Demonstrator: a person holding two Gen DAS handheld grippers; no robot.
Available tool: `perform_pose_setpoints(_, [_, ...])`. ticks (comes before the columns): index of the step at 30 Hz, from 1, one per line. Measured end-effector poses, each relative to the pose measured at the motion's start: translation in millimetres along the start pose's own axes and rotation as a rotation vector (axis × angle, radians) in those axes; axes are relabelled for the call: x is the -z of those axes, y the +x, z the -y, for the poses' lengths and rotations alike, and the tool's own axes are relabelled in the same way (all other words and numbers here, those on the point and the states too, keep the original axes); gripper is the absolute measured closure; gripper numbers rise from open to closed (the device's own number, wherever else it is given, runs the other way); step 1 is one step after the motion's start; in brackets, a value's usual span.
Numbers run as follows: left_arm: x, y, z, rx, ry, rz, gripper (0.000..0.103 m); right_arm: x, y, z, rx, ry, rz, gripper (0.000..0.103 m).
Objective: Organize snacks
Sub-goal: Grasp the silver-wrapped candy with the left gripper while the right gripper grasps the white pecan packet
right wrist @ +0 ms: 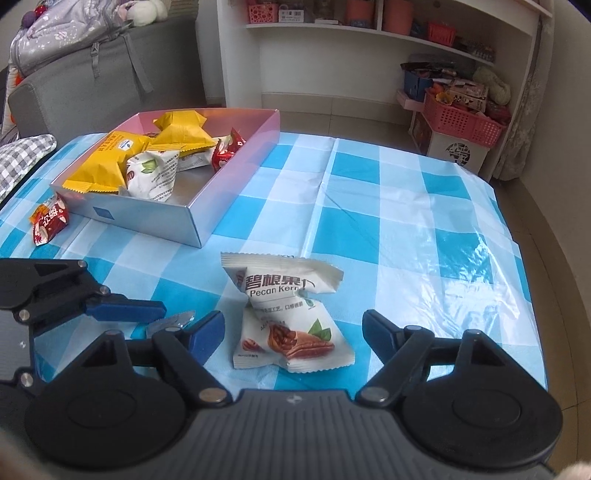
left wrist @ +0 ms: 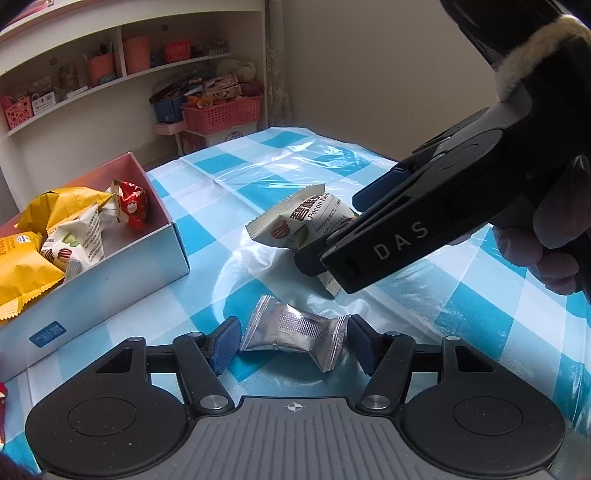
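1. While its blue pads are bracketing a silver foil packet (left wrist: 295, 334), the left gripper (left wrist: 293, 341) is sitting about half open at the bottom centre of its own view; the right pad is touching the packet's crimped end, and the left pad is standing just clear of it, so no grip is showing.
2. Seen from the right wrist view, the right gripper (right wrist: 293, 338) is standing half open around a white pecan packet (right wrist: 291, 321), which is lying on the cloth between the pads with a gap on each side (neither pad is pressing on it).
3. In the left wrist view that same gripper is coming in from the upper right, its black body hiding part of the pecan packet, with a gloved hand (left wrist: 546, 243) wrapping its handle.
4. Both packets are resting near each other on the blue-and-white checked tablecloth (right wrist: 406, 229).
5. Farther out, a shallow box (right wrist: 236, 162) is sitting at the upper left of the right wrist view, holding yellow packets (right wrist: 110, 166), a white packet and a red one.
6. One red packet (right wrist: 50, 219) is lying on the cloth just beside the box's left corner.
7. Beyond the table, white shelves (right wrist: 369, 33) with pink baskets are lining the wall.
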State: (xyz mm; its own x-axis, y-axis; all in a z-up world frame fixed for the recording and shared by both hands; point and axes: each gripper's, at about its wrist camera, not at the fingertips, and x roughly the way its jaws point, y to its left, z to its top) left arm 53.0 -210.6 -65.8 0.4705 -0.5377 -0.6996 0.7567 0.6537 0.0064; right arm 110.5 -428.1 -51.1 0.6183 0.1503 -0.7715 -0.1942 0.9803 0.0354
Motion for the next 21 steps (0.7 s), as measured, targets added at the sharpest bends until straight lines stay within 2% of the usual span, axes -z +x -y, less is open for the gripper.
perform_pose_setpoints(3, [0, -1, -1, 0.004, -0.003, 0.004, 0.055, 0, 2, 1, -0.001, 0.014, -0.003, 0.038])
perform_pose_setpoints(10, [0, -2, 0, -0.004, 0.003, 0.012, 0.063, 1, 9, -9, 0.026, -0.016, -0.008, 0.045])
perform_pose_setpoints(15, [1, -5, -2, -0.004, 0.013, 0.01, 0.064, 0, 6, -16, 0.03, -0.041, -0.005, 0.055])
perform_pose_setpoints(21, [3, -15, -10, -0.014, -0.001, 0.017, 0.064, 0, 4, -21, 0.018, -0.068, -0.009, 0.057])
